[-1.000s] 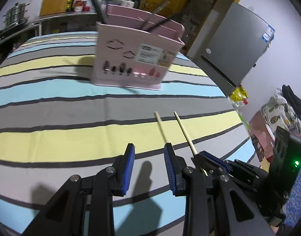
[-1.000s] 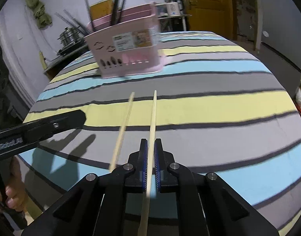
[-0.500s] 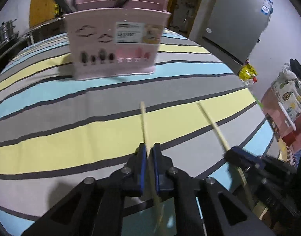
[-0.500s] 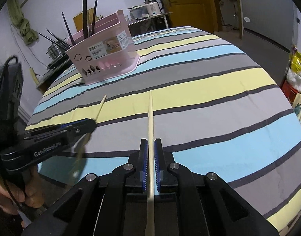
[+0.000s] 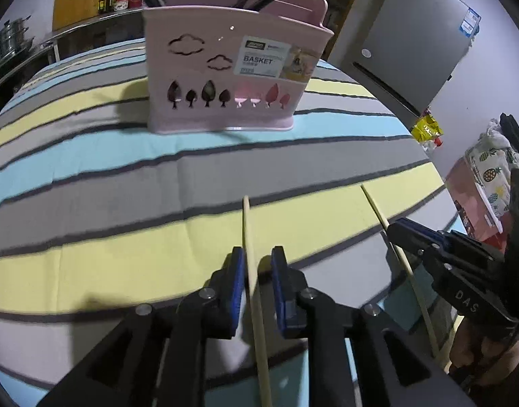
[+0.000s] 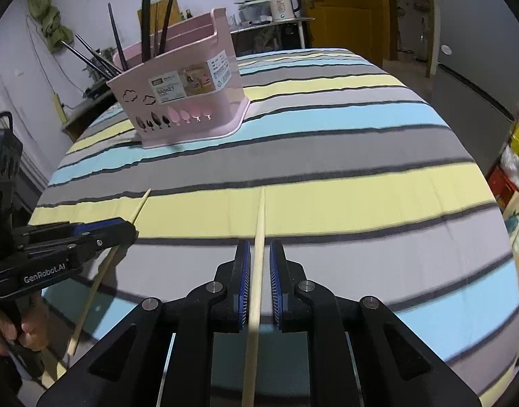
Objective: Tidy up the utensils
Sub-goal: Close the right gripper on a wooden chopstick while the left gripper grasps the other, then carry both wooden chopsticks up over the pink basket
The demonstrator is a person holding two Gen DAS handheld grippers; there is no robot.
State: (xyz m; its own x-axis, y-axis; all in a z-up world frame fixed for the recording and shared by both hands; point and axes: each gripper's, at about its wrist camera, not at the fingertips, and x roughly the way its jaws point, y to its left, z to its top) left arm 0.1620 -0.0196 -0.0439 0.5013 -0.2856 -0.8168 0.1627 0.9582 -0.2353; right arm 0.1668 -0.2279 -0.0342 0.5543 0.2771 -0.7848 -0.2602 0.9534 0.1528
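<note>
Wooden chopsticks lie near on the striped desk (image 5: 89, 271); left tongs (image 5: 254, 264) and right tongs (image 6: 258, 257) are opening, one chopstick between each pair, pads clear; pink basket (image 5: 225, 78) stands far.

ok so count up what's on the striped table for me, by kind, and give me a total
Wooden chopsticks: 2, one between the left gripper's fingers, one between the right gripper's fingers; both sets of fingers are opening.
Pink baskets: 1
Dark utensils standing in the basket: several, exact number unclear.
Total, without those: 3
</note>
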